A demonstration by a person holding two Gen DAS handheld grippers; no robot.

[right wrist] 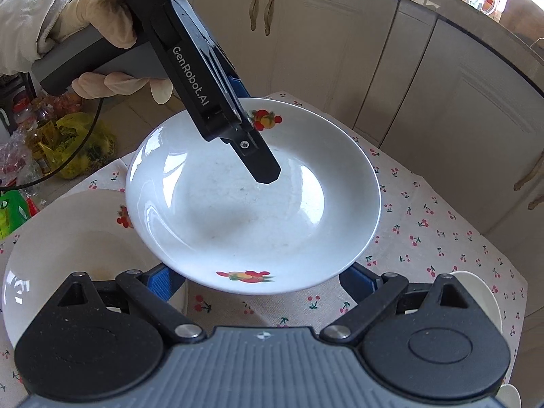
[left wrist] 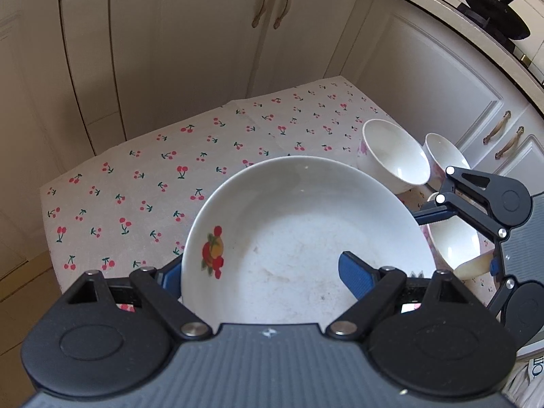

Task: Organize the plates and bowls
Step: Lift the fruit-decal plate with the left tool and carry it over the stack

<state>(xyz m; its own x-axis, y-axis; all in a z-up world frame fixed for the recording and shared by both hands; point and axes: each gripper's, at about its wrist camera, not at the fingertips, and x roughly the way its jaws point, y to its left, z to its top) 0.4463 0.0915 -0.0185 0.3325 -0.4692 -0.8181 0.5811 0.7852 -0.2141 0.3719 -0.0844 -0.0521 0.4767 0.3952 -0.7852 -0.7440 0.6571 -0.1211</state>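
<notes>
Jaws, left gripper [left wrist: 260, 265]: clenched across the rim of the white deep ceramic plate with fruit motifs [left wrist: 306, 221], with one blue pad lying over the plate's inner slope and the other tucked beneath its outer edge. Jaws, right gripper [right wrist: 255, 277]: released and spread wide, both blue fingers running under the near rim of the same plate; I cannot tell whether they touch its underside. Plate: held tilted above the cherry-print tablecloth [left wrist: 136, 187], its stained well facing up. Item, second white fruit-motif plate [right wrist: 68, 255]: flat on the cloth, partly under the raised plate's edge as my right wrist view has it. Items, three white ceramic bowls: one large [left wrist: 394, 153], a smaller one just beside it [left wrist: 445, 153], and a third nearer [left wrist: 455, 241], partly hidden behind the right gripper. Item, cream gloved hand [right wrist: 102, 23]: wrapped round the left gripper's grey handle. Surroundings: cream cabinet doors with bronze handles [left wrist: 204, 51], a black pan [left wrist: 493, 10] on the counter, and a yellow plastic bag [right wrist: 78, 142] on the floor.
</notes>
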